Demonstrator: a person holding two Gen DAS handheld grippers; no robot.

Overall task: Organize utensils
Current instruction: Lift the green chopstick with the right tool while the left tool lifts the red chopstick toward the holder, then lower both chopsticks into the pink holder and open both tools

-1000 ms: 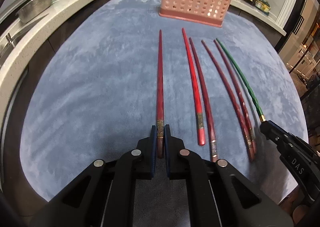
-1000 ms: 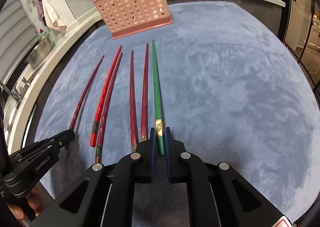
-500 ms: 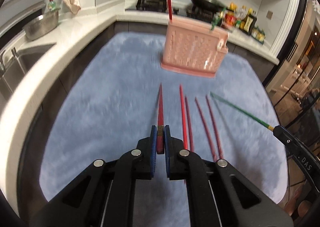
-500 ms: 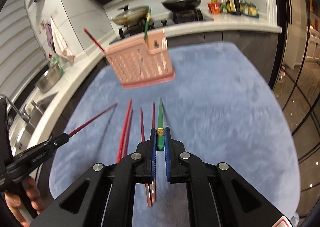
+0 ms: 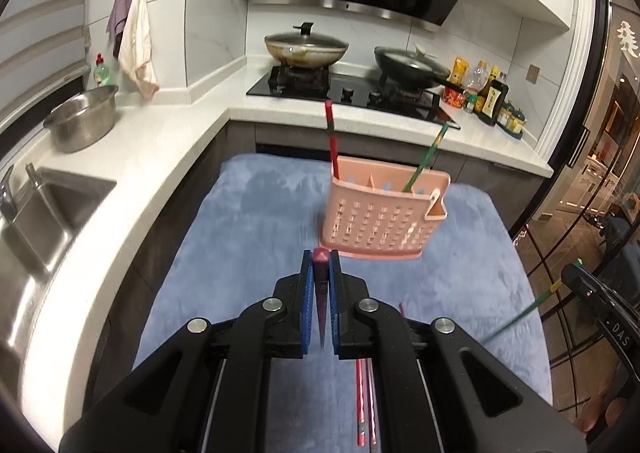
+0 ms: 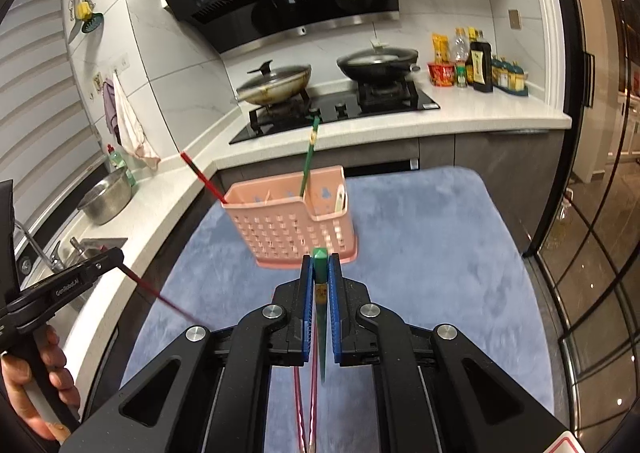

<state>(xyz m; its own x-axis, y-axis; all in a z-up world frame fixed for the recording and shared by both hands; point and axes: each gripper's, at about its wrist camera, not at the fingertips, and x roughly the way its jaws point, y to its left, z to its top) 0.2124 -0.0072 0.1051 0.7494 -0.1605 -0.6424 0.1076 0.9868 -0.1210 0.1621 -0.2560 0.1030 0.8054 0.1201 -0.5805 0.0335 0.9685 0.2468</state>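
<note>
My left gripper (image 5: pixel 321 262) is shut on the thick end of a dark red chopstick (image 5: pixel 321 293), whose tip hangs down below the fingers, clear of the blue mat (image 5: pixel 248 237). My right gripper (image 6: pixel 320 265) is shut on a green chopstick (image 6: pixel 321 313) in the same way. Ahead of both stands the pink slotted basket (image 5: pixel 380 225) (image 6: pixel 288 229), with one red chopstick (image 5: pixel 331 141) and one green chopstick (image 5: pixel 425 159) leaning in it. Several red chopsticks (image 5: pixel 364 397) lie on the mat beneath. Each gripper shows in the other's view: right (image 5: pixel 576 273), left (image 6: pixel 116 255).
A white counter wraps around the left and back, with a sink (image 5: pixel 48 209), a steel bowl (image 5: pixel 82 119), a hob with two pans (image 5: pixel 308 45) and sauce bottles (image 5: pixel 484 93). Glass doors (image 6: pixel 592 253) close the right side. A hand (image 6: pixel 24 373) holds the left gripper.
Both grippers have risen off the mat with their chopsticks, which now hang tip-down. The views have tilted up, so the basket's open top and the hob now show.
</note>
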